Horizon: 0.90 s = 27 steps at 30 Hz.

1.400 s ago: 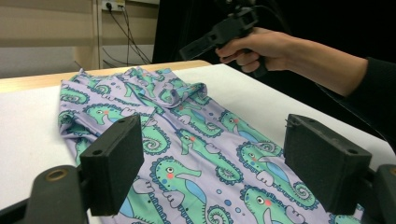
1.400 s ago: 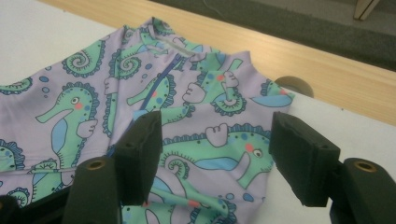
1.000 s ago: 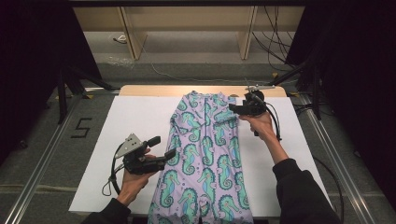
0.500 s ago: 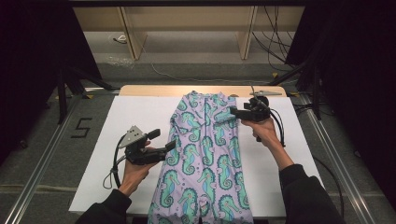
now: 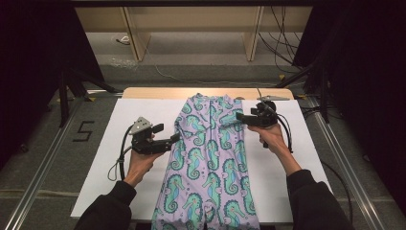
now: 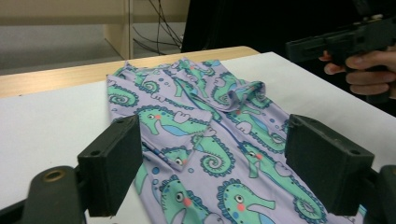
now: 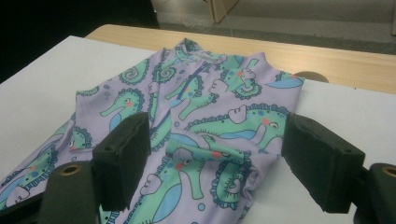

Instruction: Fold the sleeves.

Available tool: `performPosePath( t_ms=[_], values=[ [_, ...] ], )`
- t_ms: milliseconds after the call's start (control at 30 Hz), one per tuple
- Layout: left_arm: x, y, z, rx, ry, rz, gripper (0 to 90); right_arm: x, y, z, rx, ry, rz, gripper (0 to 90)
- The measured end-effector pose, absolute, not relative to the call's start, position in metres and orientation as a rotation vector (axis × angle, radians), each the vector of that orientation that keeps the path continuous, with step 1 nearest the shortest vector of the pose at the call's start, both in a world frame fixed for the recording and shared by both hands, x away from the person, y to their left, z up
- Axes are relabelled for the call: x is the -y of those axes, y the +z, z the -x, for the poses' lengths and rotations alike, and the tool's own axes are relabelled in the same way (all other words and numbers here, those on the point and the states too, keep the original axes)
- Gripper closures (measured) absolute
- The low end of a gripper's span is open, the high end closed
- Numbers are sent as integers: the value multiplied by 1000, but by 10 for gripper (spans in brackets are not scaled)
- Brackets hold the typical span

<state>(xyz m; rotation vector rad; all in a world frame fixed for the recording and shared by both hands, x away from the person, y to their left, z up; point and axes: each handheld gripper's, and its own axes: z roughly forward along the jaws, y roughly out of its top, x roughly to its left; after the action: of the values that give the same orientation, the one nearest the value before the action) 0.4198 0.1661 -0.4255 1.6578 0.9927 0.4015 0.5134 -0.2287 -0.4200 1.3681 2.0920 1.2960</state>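
Lilac garment (image 5: 209,158) with teal seahorses (pinkish cheeks, seemingly) on white sheet (image 5: 119,158).

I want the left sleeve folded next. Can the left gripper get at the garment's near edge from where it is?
Probably yes: the left gripper is open at the seahorse-print garment, and nothing lies between them on the white table.

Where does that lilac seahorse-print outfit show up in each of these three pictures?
High view: the lilac stretch-fabric garment with green seahorses lies lengthwise down the middle of the white table sheet.
Left gripper view: it spreads from upper left to lower right, between the two black fingers.
Right gripper view: it runs from top centre to bottom left, folded sleeve between the fingers.
Shared landmark: the bare wooden table edge beyond the neckline.
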Motion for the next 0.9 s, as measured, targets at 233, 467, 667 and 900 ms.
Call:
performPosePath(
  t_ms=[233,467,667,900],
  values=[
    [-164,-428,-436,-1018,388,-1668,190,233,-423,-516,-2085,1304,-1388,242],
    [-157,-428,-448,-1020,377,-1694,189,231,-426,-517,-2105,1297,-1388,229],
    [-155,-431,-462,-1041,390,-1720,188,230,-427,-517,-2117,1285,-1379,224],
    [-159,-434,-472,-1075,367,-1710,189,229,-429,-517,-2123,1274,-1377,222]
  ],
)
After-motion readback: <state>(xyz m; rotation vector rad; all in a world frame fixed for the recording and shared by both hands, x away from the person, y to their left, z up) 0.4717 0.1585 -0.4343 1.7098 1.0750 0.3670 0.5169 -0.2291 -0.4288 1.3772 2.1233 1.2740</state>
